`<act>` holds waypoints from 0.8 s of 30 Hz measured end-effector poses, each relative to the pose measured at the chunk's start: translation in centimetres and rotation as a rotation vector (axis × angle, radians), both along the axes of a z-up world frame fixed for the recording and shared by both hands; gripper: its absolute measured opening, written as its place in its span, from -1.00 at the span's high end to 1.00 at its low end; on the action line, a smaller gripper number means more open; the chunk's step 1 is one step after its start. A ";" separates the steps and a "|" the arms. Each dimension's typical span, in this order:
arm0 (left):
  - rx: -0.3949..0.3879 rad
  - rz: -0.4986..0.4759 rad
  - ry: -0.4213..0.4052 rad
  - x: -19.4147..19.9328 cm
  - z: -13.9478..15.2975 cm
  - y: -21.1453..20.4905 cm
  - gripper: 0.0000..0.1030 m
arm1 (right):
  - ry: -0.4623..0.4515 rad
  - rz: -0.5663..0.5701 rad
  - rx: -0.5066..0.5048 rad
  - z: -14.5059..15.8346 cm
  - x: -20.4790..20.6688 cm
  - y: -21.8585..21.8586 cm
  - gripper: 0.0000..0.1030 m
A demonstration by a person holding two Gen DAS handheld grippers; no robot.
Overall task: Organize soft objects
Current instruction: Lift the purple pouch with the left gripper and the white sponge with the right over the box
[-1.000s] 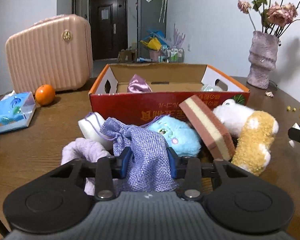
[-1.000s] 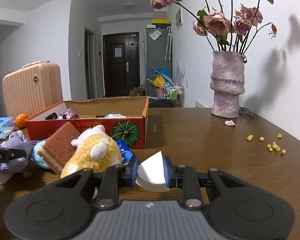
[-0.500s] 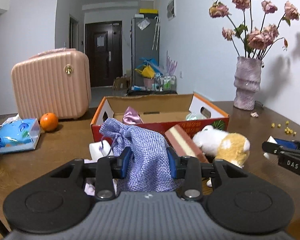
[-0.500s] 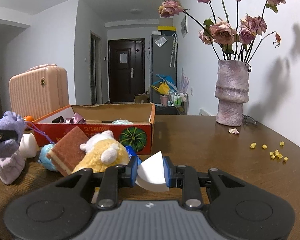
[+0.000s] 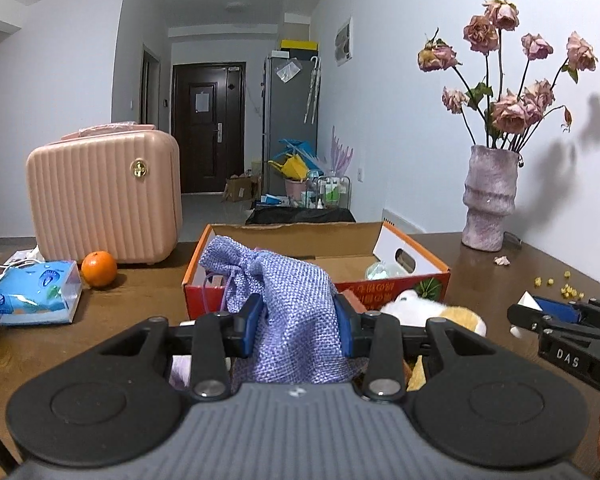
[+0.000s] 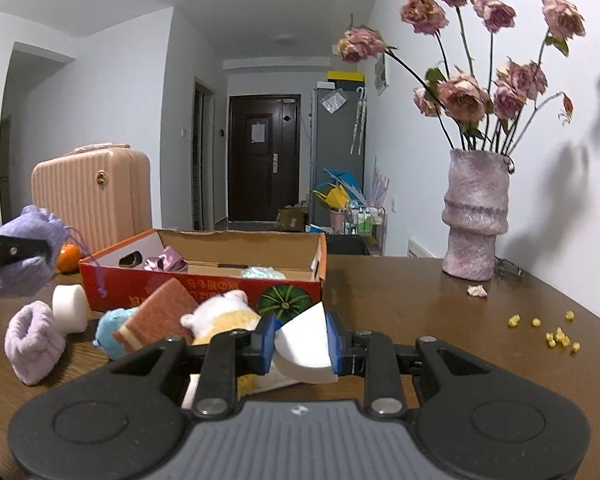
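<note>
My left gripper (image 5: 298,324) is shut on a purple woven drawstring pouch (image 5: 288,292), held in the air just before the open red cardboard box (image 5: 396,286). The pouch hides part of the box's near wall. My right gripper (image 6: 302,346) is shut on a white foam wedge (image 6: 302,330), low over the table at the box's right front corner. On the table before the box lie a lilac fluffy roll (image 6: 34,344), a white foam cylinder (image 6: 70,308), a blue plush (image 6: 112,326), a brown sponge (image 6: 160,316) and a white-and-yellow plush (image 6: 224,314). Inside the box sit a pink satin piece (image 6: 168,260) and a pale green item (image 6: 260,273).
A pink ribbed suitcase (image 5: 104,196) stands at the back left, with an orange (image 5: 99,269) and a blue tissue pack (image 5: 36,298) in front of it. A vase of dried roses (image 6: 474,216) stands at the back right. Yellow crumbs (image 6: 558,334) dot the right side of the table.
My left gripper has risen with the pouch, off the pile of soft things and up to the level of the box's rim. The right gripper with the wedge has stayed about where it was.
</note>
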State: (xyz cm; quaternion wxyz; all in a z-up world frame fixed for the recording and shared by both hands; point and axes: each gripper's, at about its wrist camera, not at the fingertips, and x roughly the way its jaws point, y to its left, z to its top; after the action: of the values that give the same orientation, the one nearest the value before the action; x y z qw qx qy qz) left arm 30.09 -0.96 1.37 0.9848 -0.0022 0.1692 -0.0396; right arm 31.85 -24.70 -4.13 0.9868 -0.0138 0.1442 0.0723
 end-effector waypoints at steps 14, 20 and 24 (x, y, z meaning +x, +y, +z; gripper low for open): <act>-0.025 0.000 -0.036 2.3 1.5 -0.5 0.26 | -0.061 0.038 -0.005 2.3 1.8 2.4 0.50; -0.045 0.013 -0.052 3.7 2.0 -0.4 0.26 | -0.083 0.050 0.018 3.0 3.9 3.7 0.49; -0.061 0.023 -0.059 4.9 2.3 -0.3 0.26 | -0.097 0.054 0.045 3.4 5.5 4.5 0.49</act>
State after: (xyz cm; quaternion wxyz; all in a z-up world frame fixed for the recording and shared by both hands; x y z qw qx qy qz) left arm 34.96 -1.23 3.67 0.9892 -0.0330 0.1387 -0.0335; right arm 37.34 -20.23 -0.73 0.9904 0.0010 0.0943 0.1015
